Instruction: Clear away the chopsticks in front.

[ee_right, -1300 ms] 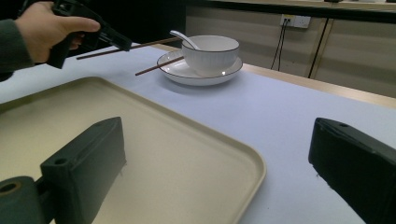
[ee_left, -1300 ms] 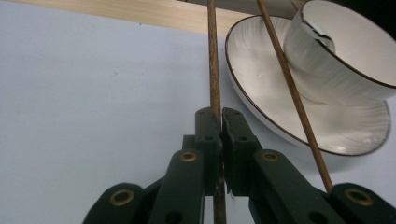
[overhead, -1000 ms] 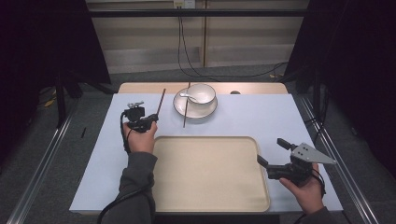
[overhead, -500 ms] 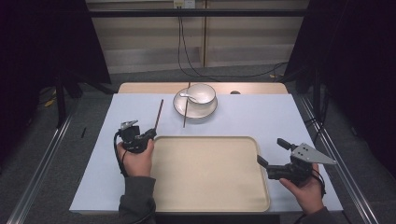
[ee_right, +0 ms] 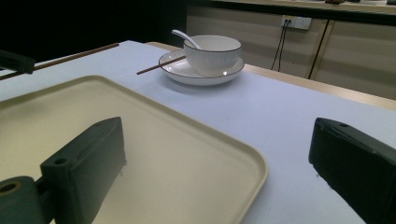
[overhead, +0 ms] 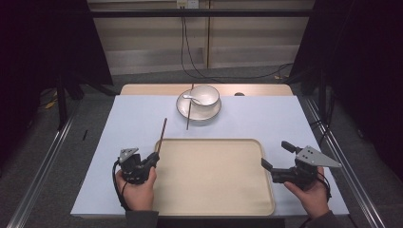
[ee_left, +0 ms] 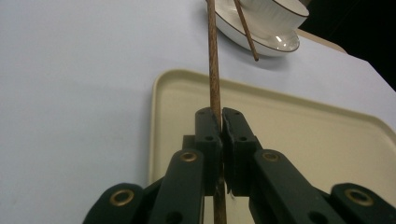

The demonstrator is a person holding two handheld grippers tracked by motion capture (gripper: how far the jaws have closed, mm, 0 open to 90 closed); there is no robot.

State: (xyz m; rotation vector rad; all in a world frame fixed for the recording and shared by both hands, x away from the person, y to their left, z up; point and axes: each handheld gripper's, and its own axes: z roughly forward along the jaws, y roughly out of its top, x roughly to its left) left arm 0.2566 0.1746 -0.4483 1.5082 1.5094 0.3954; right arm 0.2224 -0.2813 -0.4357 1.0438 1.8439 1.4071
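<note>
High view: the left gripper [overhead: 151, 160] clenches one thin brown wooden chopstick [overhead: 162, 133] at the beige plastic tray's [overhead: 214, 209] left rim, not yet laid in; its twin [overhead: 188, 112] waits on the white saucer [overhead: 214, 114]; the right gripper [overhead: 275, 160] gapes idle.

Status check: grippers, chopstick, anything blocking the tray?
Left gripper shut on chopstick, at tray left edge. Right gripper open, over tray's right edge. Second chopstick resting on plate. Nothing lies on the tray.
</note>
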